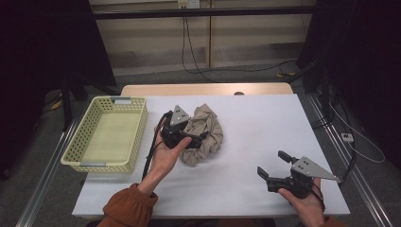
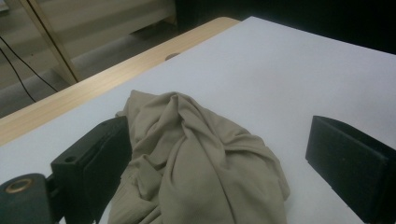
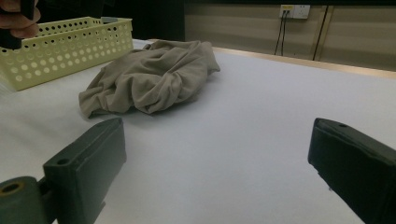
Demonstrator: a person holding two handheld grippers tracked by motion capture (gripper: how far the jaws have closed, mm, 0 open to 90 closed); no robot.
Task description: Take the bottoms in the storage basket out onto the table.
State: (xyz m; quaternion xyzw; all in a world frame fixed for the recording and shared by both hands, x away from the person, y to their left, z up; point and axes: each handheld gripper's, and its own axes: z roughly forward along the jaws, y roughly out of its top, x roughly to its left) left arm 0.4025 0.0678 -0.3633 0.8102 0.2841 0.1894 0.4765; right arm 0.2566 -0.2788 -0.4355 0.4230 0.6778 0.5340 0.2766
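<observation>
Basket (image 1: 106,135) at 9 o'clock on the table (image 1: 265,127), pale yellow, perforated walls, nothing in it; just to its right the left gripper (image 1: 193,140), jaws spread wide around the near edge of the cloth (image 1: 204,134), not yet pinching; in the left gripper view the cloth (image 2: 196,163) bulges up between the two black jaws, touching the left one, gap to the right one; cloth is a crumpled beige heap at about the table's centre, slightly toward 10 o'clock, close to the basket but apart from it; right gripper (image 1: 270,165) at 5 o'clock, well apart from the cloth, jaws wide open, holding nothing, aimed across bare table toward the cloth (image 3: 149,77) and basket (image 3: 60,49); step in hand looks like the grasp on the cloth; next move probably calls for closing the left jaws on a thick fold, then lifting toward 9 o'clock over the basket rim; loose fabric may trail or slip.
</observation>
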